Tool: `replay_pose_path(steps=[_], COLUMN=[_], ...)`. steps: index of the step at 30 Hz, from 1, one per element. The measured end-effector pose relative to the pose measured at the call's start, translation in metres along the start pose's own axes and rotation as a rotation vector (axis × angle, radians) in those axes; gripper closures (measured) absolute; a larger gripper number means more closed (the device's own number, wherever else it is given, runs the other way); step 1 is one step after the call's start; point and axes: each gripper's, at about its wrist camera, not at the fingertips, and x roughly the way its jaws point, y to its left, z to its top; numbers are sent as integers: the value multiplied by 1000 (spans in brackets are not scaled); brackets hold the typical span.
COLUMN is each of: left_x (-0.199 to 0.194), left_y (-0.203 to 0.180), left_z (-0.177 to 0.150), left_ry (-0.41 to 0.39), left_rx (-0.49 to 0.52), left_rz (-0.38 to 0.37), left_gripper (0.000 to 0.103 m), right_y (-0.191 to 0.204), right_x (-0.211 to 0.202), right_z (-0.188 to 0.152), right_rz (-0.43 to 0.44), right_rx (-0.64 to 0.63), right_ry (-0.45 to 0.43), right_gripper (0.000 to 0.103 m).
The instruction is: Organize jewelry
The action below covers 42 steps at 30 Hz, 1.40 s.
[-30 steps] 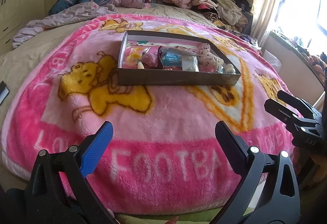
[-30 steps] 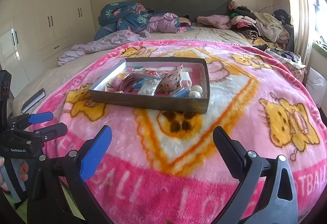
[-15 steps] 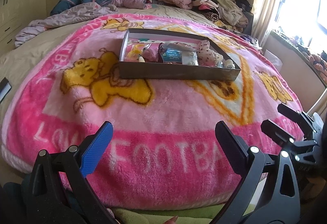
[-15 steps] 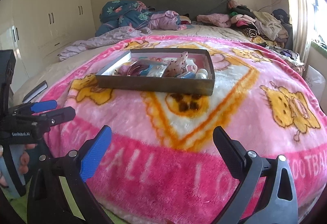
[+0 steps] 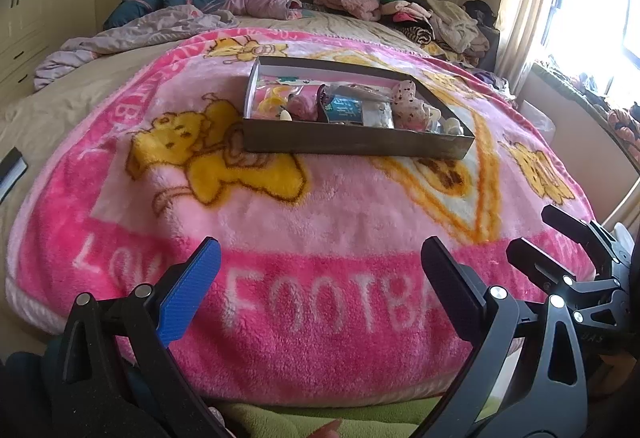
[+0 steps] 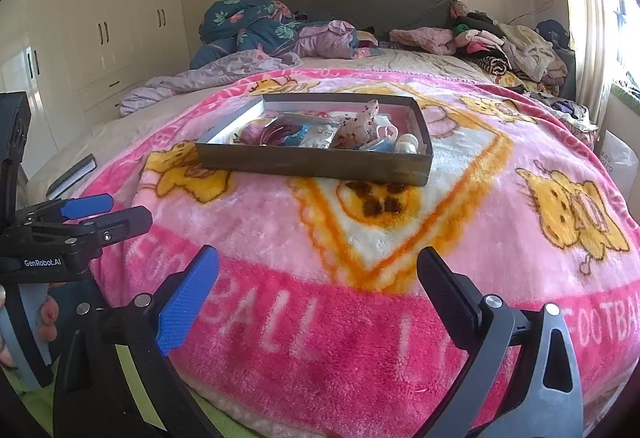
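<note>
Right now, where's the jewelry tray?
The jewelry tray sits mid-bed on the pink blanket, ahead of both open grippers, centre frame in both wrist views.

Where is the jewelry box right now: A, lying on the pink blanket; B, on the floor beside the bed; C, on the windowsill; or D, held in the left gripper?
A: the box rests flat on the pink blanket, well ahead of both the left gripper and the right gripper, which are open and empty.
</note>
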Motion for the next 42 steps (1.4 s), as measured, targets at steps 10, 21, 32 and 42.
replay_pose_path(steps=[10, 21, 32, 42], left_x=[-1, -4, -5, -4], left_y=[1, 4, 4, 8], left_z=[0, 1, 1, 1], left_ry=[0, 0, 3, 9], left_rx=[1, 10, 13, 12], left_rz=[7, 23, 33, 44], left_gripper=[12, 11, 11, 11], right_y=[1, 2, 1, 1], right_x=[-1, -2, -3, -4], right_z=[0, 1, 1, 1], right_rz=[-1, -3, 0, -1], right_rx=[1, 0, 2, -1], right_ry=[-4, -7, -3, -4], right_gripper=[7, 7, 7, 7])
